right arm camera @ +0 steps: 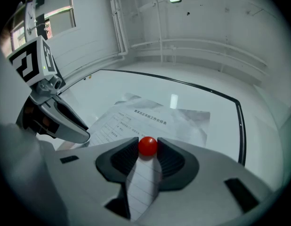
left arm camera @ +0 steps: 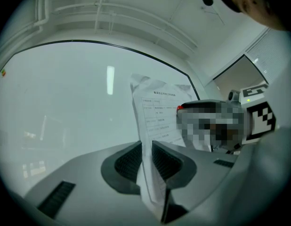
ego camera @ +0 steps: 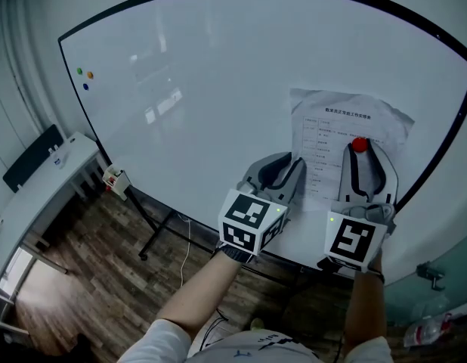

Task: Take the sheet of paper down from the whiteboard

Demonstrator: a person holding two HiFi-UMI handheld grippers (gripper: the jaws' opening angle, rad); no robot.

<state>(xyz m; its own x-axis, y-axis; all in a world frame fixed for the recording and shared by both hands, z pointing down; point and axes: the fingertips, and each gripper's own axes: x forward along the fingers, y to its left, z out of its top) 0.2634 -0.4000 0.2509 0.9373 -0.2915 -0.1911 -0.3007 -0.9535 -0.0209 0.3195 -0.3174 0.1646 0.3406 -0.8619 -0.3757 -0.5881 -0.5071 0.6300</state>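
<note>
Broadly, the whiteboard (ego camera: pixel 218 66) takes up most of the head view, a white surface with a dark rim curving from the upper left to the right edge. Below it, a wooden floor (ego camera: pixel 90 278) shows in the lower left, and a pale desk (ego camera: pixel 44 191) runs along the left edge.

The sheet of paper (ego camera: pixel 332 127) lies flat on the board at centre right. It is printed with a form of lines and small text and looks slightly crumpled near its upper edge.

Both grippers are up at the sheet's lower part, side by side and apart. The left gripper (ego camera: pixel 290 161) meets the sheet's left edge. In the left gripper view that edge passes straight between its two ribbed pads (left arm camera: pixel 131 159), and the jaws stand narrow, pinching the paper. The right gripper (ego camera: pixel 360 153) sits over the middle of the sheet. In the right gripper view its jaws stand fairly wide, closed from either side on the red magnet (right arm camera: pixel 147 145) at their tips, with the paper lying behind it.

Each gripper carries a marker cube, the left cube (ego camera: pixel 252 221) and the right cube (ego camera: pixel 356 240), low in the head view above the person's forearms.

In the head view the red magnet is a small round knob on the sheet.

Three tiny coloured magnets (ego camera: pixel 85 78) cluster at the board's upper left, well apart from the sheet.
</note>
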